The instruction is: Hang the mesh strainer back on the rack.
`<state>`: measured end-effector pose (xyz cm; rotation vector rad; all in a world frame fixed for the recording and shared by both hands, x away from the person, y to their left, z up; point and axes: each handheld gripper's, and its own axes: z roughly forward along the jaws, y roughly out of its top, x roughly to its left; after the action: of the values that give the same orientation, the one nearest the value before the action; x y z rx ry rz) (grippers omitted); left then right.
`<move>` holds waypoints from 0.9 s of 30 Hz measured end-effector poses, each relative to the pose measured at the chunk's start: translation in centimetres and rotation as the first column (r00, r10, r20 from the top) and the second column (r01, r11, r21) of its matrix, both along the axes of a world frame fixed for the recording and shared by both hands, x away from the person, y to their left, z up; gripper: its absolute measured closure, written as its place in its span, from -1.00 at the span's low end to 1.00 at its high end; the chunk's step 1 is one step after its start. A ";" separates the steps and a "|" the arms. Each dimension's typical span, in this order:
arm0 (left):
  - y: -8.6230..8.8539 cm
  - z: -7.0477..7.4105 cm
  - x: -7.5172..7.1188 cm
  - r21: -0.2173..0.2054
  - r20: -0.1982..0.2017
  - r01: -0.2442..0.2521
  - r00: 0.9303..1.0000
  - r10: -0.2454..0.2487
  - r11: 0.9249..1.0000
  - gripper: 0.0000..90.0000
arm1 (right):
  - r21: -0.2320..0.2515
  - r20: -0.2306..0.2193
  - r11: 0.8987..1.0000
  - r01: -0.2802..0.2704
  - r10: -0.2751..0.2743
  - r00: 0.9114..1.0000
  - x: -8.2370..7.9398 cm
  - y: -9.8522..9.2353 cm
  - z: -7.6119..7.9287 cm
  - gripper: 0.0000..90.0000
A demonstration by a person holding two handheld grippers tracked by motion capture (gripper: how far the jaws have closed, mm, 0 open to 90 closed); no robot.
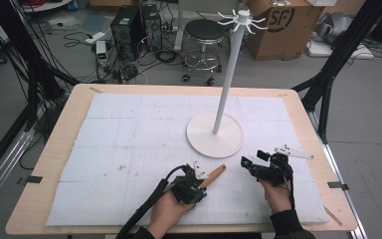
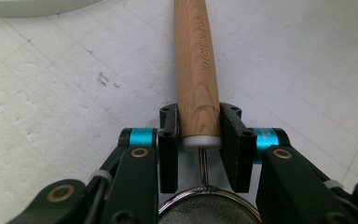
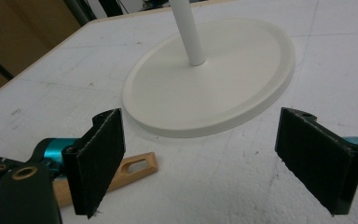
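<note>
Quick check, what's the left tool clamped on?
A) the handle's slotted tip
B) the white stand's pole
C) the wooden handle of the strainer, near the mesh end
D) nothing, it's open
C: in the left gripper view the left tool has both jaws pressed on the wooden handle just above the strainer mesh.

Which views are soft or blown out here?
High view: sharp enough, even light, white stand not clipped. Left gripper view: wooden handle crisp, print readable, mesh strainer at the bottom blurred. Right gripper view: stand base slightly soft, near pads blurred, no glare.
</note>
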<state>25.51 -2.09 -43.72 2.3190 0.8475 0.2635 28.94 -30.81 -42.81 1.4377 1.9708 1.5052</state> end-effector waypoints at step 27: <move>4.2 -1.0 1.6 -0.329 -0.111 -0.016 0.994 -0.022 0.944 0.59 | 0.002 0.002 1.000 0.011 -0.011 1.000 0.0 -0.4 0.0 -0.67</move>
<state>27.12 2.09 -44.67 2.0348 0.8699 -0.0140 28.90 -31.17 -42.81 1.4446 1.9575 1.5034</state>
